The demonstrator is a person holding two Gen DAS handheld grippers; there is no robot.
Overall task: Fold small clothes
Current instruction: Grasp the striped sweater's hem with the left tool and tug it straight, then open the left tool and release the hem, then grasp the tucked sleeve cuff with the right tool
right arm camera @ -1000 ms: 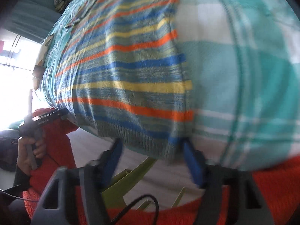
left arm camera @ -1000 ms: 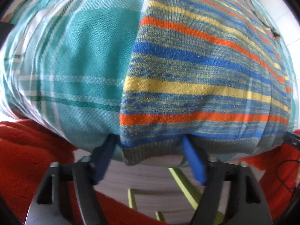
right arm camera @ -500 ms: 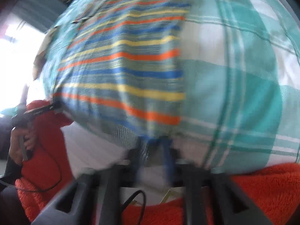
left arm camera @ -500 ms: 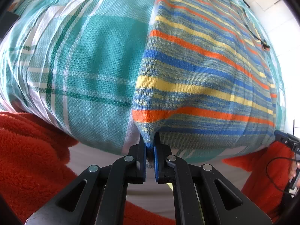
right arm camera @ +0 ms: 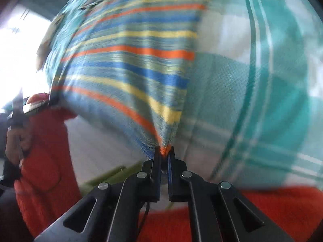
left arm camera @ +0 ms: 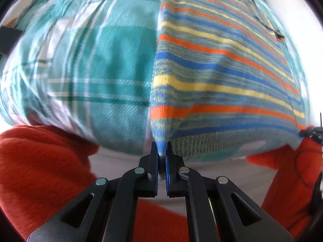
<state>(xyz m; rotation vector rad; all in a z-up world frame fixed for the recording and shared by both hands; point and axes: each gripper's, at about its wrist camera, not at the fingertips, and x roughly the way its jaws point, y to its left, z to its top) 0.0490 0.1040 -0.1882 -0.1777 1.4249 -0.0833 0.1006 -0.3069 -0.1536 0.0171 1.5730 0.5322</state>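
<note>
Left tongs point(left arm camera: 161, 157) and right tongs point(right arm camera: 164, 154) each pinch a near hem corner of the striped sweater point(left arm camera: 222, 60), just clamped, tenting it off the checked bedspread point(left arm camera: 90, 70), likely to fold it away.

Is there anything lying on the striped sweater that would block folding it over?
Nothing visible does. The striped sweater lies bare on the teal plaid cloth, its near corners already pinched by the left gripper and right gripper.
</note>
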